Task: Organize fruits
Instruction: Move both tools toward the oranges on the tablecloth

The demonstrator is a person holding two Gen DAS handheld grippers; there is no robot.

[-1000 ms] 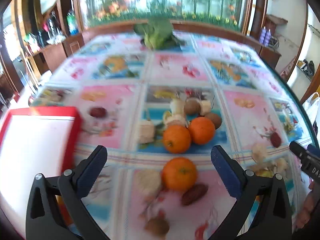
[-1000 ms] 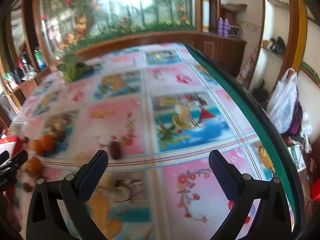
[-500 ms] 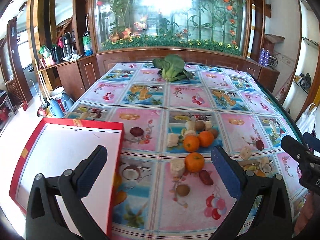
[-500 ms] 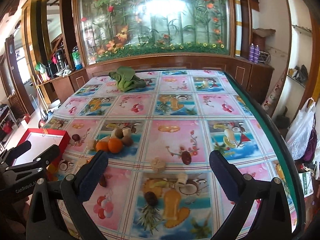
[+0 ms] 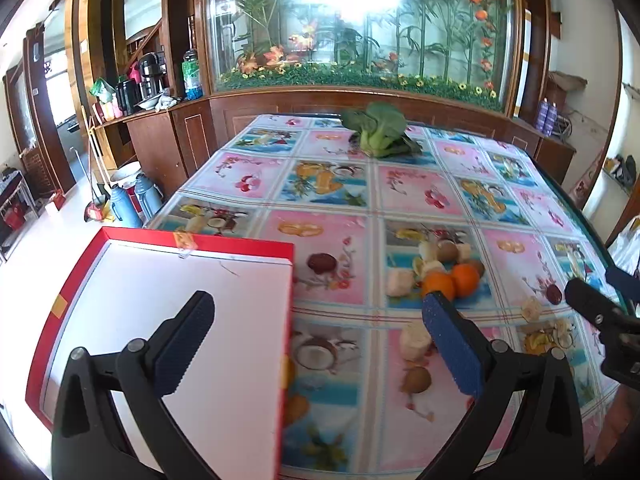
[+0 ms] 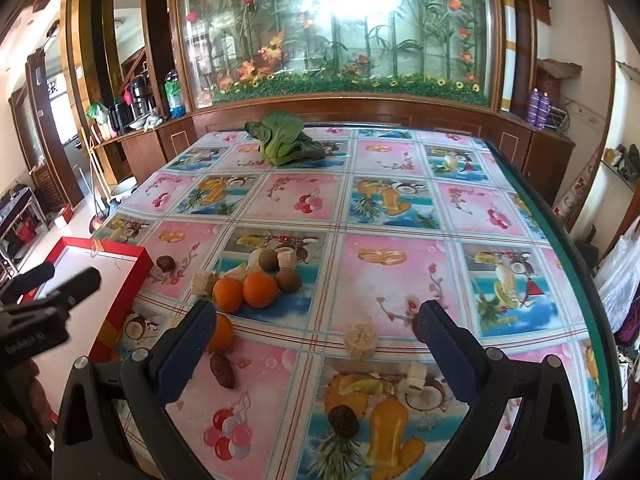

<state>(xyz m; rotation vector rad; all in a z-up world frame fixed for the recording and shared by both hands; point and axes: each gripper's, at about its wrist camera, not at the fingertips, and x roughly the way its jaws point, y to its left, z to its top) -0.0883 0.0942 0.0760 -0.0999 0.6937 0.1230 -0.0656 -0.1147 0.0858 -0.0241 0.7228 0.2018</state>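
A cluster of fruit lies mid-table: two oranges (image 6: 245,291) side by side, a third orange (image 6: 221,333) nearer, brown kiwis (image 6: 289,280), dark red dates (image 6: 222,369) and pale banana pieces (image 6: 361,341). In the left wrist view the oranges (image 5: 452,281) sit behind my right finger. A red box with a white inside (image 5: 192,320) lies at the table's left edge. My left gripper (image 5: 318,340) is open and empty above the box's right rim. My right gripper (image 6: 316,354) is open and empty above the near table, over the banana piece.
A green leafy vegetable (image 6: 282,138) lies at the table's far end. The table has a fruit-print cloth (image 6: 392,216) and a green edge on the right (image 6: 568,248). Wooden cabinets and a glass flower display stand behind. Thermos flasks (image 5: 136,196) stand on the floor at left.
Both grippers have pulled back and up from the fruit, so more of the table shows. The left view has swung left over the red box. Both stay open and empty.
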